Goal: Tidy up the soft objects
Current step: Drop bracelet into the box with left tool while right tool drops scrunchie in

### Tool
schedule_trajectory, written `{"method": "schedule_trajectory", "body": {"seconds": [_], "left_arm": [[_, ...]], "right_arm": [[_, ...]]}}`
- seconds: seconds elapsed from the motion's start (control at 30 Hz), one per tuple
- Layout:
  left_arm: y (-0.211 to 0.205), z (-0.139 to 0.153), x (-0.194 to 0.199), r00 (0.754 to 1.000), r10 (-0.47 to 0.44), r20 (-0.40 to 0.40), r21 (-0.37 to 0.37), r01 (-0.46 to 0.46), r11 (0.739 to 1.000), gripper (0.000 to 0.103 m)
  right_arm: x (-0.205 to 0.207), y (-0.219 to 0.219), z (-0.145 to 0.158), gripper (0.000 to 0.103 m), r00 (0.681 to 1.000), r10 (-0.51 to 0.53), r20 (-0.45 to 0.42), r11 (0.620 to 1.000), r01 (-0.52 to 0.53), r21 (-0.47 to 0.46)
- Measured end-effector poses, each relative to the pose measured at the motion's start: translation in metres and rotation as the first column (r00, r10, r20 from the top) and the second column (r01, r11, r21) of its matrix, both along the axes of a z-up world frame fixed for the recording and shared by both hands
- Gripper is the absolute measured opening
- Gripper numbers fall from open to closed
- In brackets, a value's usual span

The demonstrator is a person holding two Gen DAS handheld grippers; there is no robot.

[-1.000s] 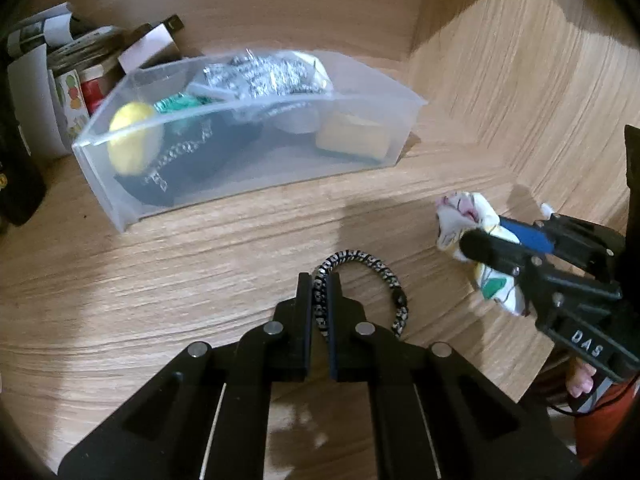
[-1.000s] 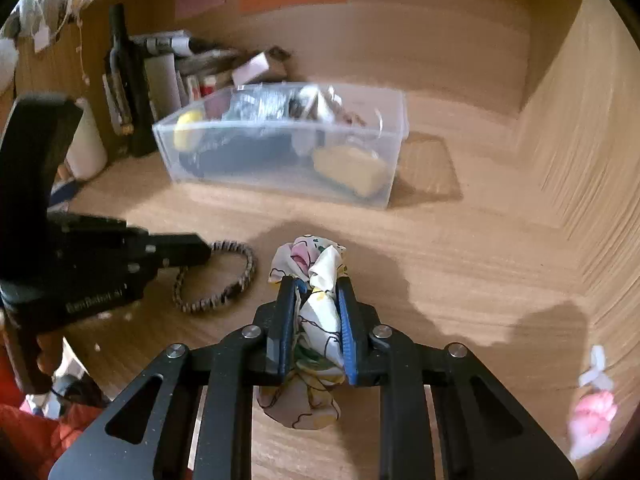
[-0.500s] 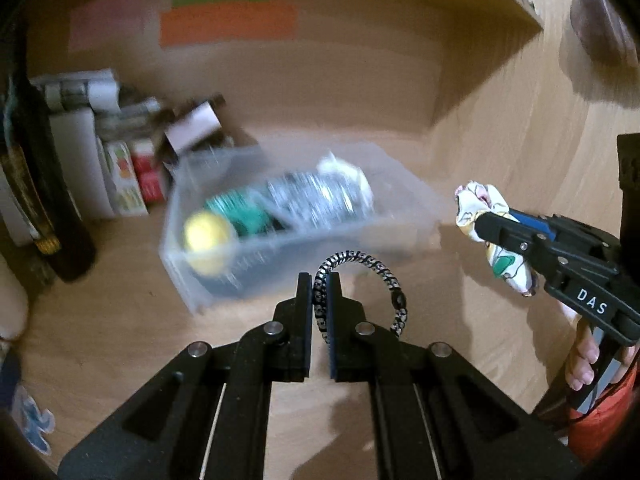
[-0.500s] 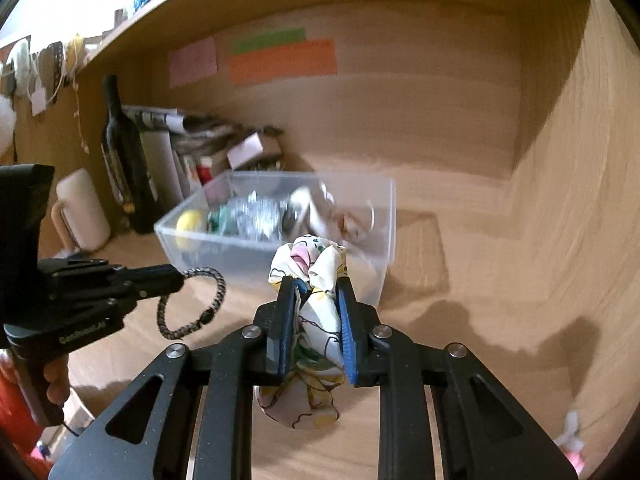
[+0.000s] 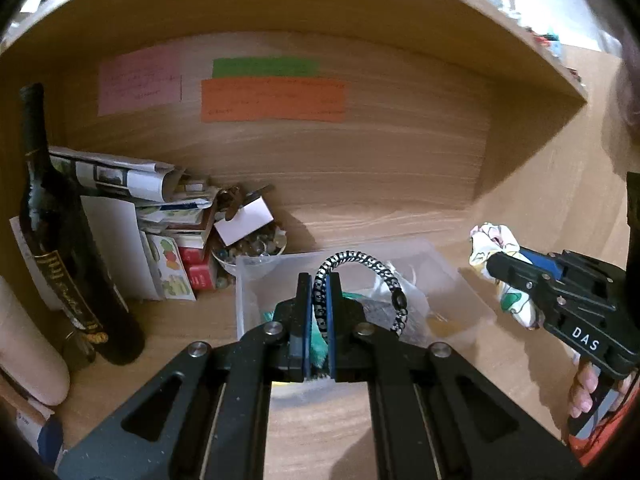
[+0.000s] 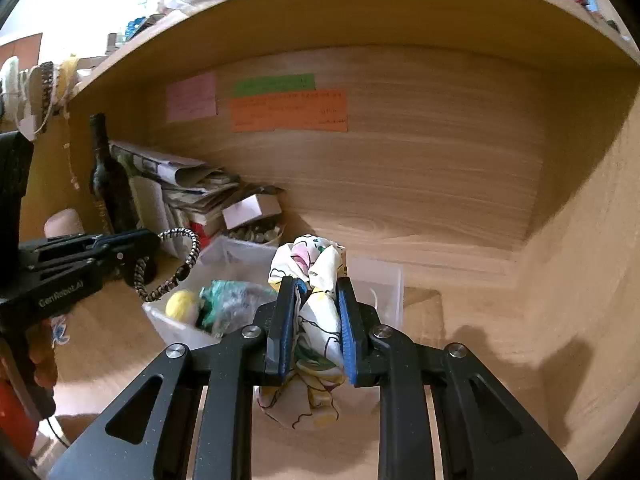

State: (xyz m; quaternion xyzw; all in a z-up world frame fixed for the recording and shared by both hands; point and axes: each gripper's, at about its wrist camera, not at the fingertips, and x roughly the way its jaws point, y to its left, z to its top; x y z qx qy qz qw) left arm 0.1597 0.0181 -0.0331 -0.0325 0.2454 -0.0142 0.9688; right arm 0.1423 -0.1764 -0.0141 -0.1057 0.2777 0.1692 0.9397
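While held in the air over the clear plastic bin (image 5: 460, 280) (yellow ball (image 6: 182, 306) and green-and-silver bundle (image 6: 228, 304) already inside): right gripper (image 6: 316, 322) clamped on the floral cloth scrunchie (image 6: 316, 320), above the bin's right part. Left gripper (image 5: 318, 316) pinched shut on the black-and-white braided cord loop (image 5: 372, 280), above the bin's left part. Left of the bin, near the back wall, a dark wine bottle (image 5: 60, 240).

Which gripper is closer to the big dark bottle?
Left. The left gripper, shut on the braided bracelet, is beside the dark bottle, over the clear bin. The right gripper, holding the floral cloth, sits further away on the bin's other side.
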Motion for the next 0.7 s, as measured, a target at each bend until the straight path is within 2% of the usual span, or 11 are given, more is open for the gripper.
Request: {"method": "schedule_trajectory", "body": {"seconds": [0.23,0.37,0.7], "left_arm": [[0.000,-0.030,0.035,0.995,0.018,-0.095,-0.004,-0.019,1.000,0.005],[0.001,-0.046,0.050,0.989,0.003,-0.149,-0.034,-0.008,0.999,0.005],[-0.011,-0.059,0.059,0.980,-0.042,-0.193,-0.014,0.040,0.999,0.005]], "right_arm": [[0.031,0.006,-0.023,0.018,0.997,-0.013,-0.077,1.000,0.011,-0.025],[0.048,0.005,-0.041,0.018,0.990,-0.031,-0.135,0.999,0.026,-0.045],[0.066,-0.002,-0.068,0.021,0.974,-0.070,-0.217,0.996,0.057,-0.066]]}}
